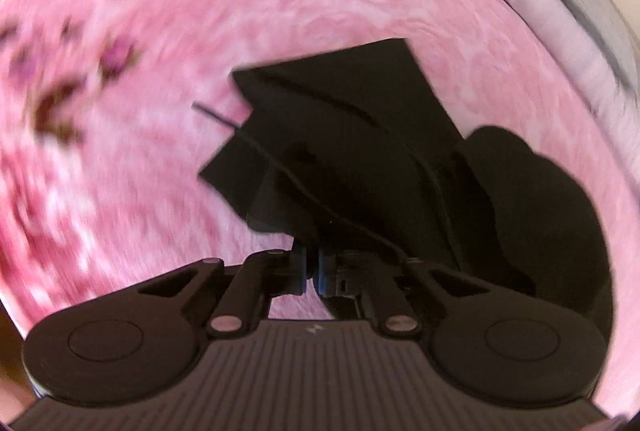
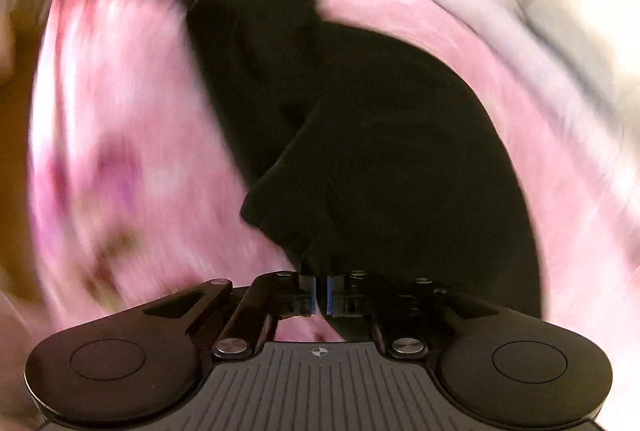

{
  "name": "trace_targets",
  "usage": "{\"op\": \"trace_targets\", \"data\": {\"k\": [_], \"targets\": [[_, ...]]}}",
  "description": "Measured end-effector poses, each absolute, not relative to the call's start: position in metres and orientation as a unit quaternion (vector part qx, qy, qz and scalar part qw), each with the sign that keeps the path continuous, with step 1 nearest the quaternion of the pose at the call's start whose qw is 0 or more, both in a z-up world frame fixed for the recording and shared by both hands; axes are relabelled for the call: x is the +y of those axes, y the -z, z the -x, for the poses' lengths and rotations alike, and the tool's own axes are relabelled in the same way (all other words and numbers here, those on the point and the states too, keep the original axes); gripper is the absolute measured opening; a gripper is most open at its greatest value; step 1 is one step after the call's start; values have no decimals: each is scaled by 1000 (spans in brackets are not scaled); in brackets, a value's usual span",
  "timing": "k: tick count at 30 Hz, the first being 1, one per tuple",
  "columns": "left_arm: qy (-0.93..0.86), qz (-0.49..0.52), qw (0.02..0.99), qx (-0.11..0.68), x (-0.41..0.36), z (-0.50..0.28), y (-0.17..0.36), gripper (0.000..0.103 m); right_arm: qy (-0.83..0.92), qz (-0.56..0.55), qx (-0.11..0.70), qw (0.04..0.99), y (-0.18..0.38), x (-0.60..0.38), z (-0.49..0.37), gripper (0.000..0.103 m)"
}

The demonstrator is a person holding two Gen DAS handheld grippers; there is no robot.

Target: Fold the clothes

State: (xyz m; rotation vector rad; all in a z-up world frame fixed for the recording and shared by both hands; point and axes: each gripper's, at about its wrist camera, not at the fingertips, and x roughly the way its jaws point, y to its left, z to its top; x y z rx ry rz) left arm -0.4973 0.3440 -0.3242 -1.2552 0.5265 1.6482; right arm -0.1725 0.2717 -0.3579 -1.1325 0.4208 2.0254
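Both tools clamp black garment edge; pink blanket around.

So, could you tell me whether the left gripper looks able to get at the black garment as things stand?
Probably yes: the left gripper is already shut right at the black garment's near edge, seemingly pinching it, with only pink bedding around.

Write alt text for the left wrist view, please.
A black garment lies crumpled and partly folded on a pink patterned blanket, with a thin cord poking out at its left. The left gripper sits at its near edge, fingers closed, apparently pinching the fabric.
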Motion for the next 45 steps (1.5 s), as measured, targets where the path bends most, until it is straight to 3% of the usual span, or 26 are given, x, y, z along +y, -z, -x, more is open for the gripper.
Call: {"op": "trace_targets", "data": {"k": [4, 8, 13, 15, 18, 21, 25, 34, 37, 41, 45], "targets": [[-678, 484, 502, 232, 370, 501, 294, 3, -781, 249, 329, 468, 293, 331, 97, 2], [-691, 416, 543, 232, 401, 497, 240, 4, -730, 80, 341, 587, 215, 366, -1, 2], [-720, 347, 565, 205, 395, 501, 171, 4, -604, -48, 335, 721, 149, 324, -122, 2], [-724, 340, 561, 212, 383, 510, 166, 4, -535, -57, 368, 758, 154, 295, -157, 2], [-711, 363, 561, 220, 361, 521, 180, 5, -435, -51, 479, 761, 209, 258, -193, 3], [-686, 406, 533, 283, 340, 516, 227, 5, -341, -15, 577, 742, 278, 230, -209, 3], [-687, 448, 467, 331, 313, 520, 290, 5, -263, 13, 634, 727, 353, 184, -201, 3], [-686, 426, 501, 311, 305, 523, 285, 5, -303, 11, 542, 784, 313, 181, -205, 3], [-667, 438, 510, 321, 297, 521, 291, 12, -275, 63, 508, 814, 308, 189, -205, 3], [-656, 492, 479, 312, 269, 527, 311, 14, -209, 83, 553, 802, 334, 194, -210, 3], [-665, 541, 464, 222, 243, 553, 311, 21, -184, 84, 573, 794, 345, 194, -206, 5]]}}
